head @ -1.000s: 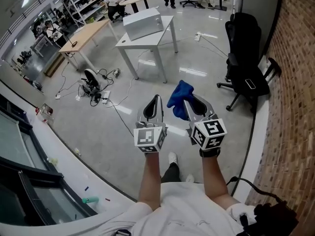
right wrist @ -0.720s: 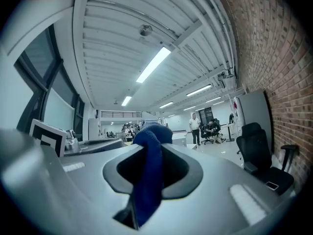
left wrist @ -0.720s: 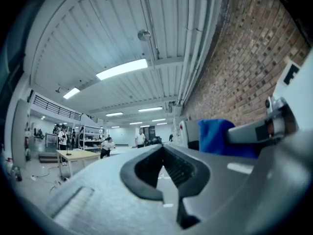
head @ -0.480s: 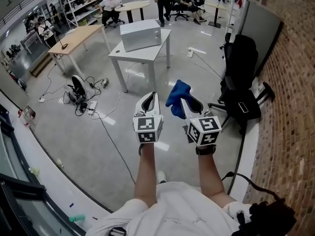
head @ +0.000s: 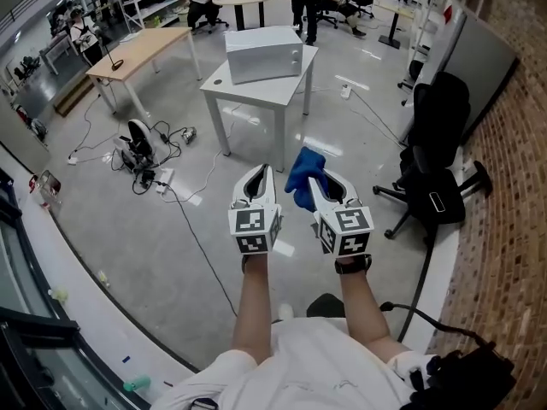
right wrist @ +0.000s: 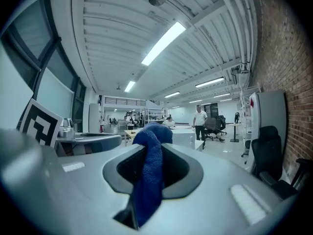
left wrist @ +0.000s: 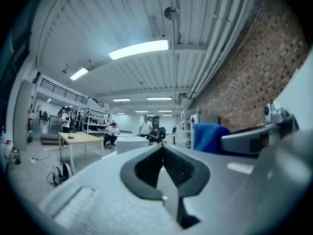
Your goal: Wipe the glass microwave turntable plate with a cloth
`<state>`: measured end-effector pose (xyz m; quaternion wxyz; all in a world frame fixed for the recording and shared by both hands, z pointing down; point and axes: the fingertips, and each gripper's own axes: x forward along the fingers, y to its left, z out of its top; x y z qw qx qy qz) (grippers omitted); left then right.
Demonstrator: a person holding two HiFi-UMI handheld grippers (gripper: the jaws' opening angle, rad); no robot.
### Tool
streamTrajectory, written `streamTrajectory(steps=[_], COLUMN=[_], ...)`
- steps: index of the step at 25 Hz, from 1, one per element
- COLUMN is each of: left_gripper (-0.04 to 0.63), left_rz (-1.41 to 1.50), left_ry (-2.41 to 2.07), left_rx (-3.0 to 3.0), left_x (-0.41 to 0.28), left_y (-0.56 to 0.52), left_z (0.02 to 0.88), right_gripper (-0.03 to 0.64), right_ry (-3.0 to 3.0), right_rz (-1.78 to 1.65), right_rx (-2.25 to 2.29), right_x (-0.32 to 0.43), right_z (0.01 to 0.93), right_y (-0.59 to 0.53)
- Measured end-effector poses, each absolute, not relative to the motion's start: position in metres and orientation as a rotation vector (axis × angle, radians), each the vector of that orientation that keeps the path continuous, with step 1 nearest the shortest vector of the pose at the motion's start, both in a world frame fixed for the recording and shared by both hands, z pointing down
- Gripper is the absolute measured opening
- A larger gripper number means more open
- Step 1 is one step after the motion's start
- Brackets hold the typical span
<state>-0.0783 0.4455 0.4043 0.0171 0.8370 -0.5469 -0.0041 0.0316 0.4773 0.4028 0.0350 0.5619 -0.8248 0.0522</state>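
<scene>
The glass microwave turntable plate is not in sight from here; we judge that it sits inside the boxy grey microwave [head: 265,54] on the white square table [head: 249,92], well ahead of us across the floor. Our right gripper [head: 320,191] has its jaws pinched on a soft blue woven cloth [head: 301,176], which bunches above the tips and hangs limp between them. Our left gripper [head: 258,179] has its jaws brought together with nothing between them. We expect the plate to be fairly heavy, rigid, slick and breakable. We would take it at the rim with the free gripper, hold it flat and steady, and let the pliant cloth do the rubbing.
</scene>
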Motion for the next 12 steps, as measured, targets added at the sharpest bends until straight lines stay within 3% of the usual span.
streamTrajectory(steps=[12], left_gripper=[0.003], left_rz=[0.020], left_ry=[-1.758], left_rx=[2.557], left_x=[-0.079], left_y=[0.321], left_z=[0.404], right_gripper=[0.072], right_ry=[-2.585], right_rz=[0.298], right_rx=[1.726], right_x=[0.045], right_z=[0.418], right_y=[0.335])
